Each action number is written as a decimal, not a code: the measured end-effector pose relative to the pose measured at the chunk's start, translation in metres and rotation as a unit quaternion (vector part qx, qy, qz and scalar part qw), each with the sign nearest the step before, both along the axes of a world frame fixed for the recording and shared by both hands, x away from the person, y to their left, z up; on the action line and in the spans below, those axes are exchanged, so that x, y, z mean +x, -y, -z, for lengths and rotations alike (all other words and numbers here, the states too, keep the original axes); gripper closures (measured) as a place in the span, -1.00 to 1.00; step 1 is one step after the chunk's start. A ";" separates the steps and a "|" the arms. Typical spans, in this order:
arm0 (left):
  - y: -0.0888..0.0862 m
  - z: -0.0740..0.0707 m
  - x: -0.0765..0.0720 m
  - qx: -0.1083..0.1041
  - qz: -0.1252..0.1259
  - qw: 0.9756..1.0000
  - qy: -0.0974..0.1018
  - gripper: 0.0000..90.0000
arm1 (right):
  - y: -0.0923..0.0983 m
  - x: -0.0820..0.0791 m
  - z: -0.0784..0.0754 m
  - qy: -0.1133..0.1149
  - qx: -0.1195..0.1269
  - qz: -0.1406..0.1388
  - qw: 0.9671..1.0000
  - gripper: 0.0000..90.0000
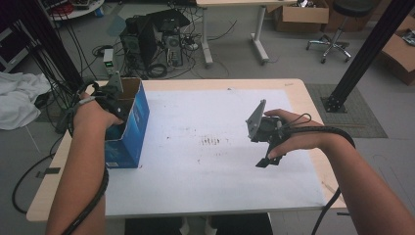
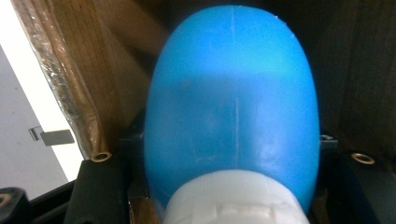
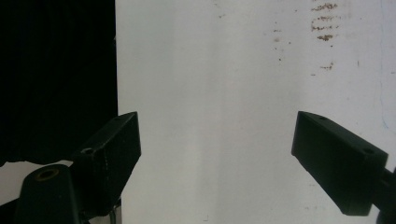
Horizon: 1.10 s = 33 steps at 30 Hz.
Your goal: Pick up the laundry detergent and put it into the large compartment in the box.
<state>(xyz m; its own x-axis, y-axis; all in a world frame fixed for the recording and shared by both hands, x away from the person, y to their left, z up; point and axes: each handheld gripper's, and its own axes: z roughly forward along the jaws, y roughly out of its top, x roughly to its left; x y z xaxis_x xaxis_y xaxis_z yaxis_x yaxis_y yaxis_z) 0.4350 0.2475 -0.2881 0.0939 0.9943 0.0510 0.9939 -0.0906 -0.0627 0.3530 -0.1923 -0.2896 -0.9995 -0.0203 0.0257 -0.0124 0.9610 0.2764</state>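
White-topped surface [image 1: 215,176] in a cable-strewn workshop: left tool [image 1: 111,105] clamps a blue bottle [image 2: 233,107] inside the box [image 1: 132,132], long axis along its jaws, white cap nearest; right tool [image 1: 266,159] gapes empty.

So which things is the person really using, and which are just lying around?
In use:
- blue box
- blue bottle with white cap, held by the left gripper

Lying about:
- white cloth
- computer tower
- stool
- the open right gripper, idle over the table

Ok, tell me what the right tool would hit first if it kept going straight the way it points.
Probably the white sheet on the table: the right tool is open, nothing lies between its jaws, and ahead is bare sheet.
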 end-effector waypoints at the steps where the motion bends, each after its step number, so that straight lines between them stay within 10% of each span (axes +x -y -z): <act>1: 0.000 0.000 0.000 -0.001 0.001 1.000 0.001 -0.16 | 0.000 0.000 0.000 0.000 0.000 0.000 1.000 -0.65; 33: 0.003 -0.028 -0.007 0.002 0.013 1.000 0.028 -0.42 | -0.007 0.000 0.002 0.000 0.001 -0.006 1.000 -0.65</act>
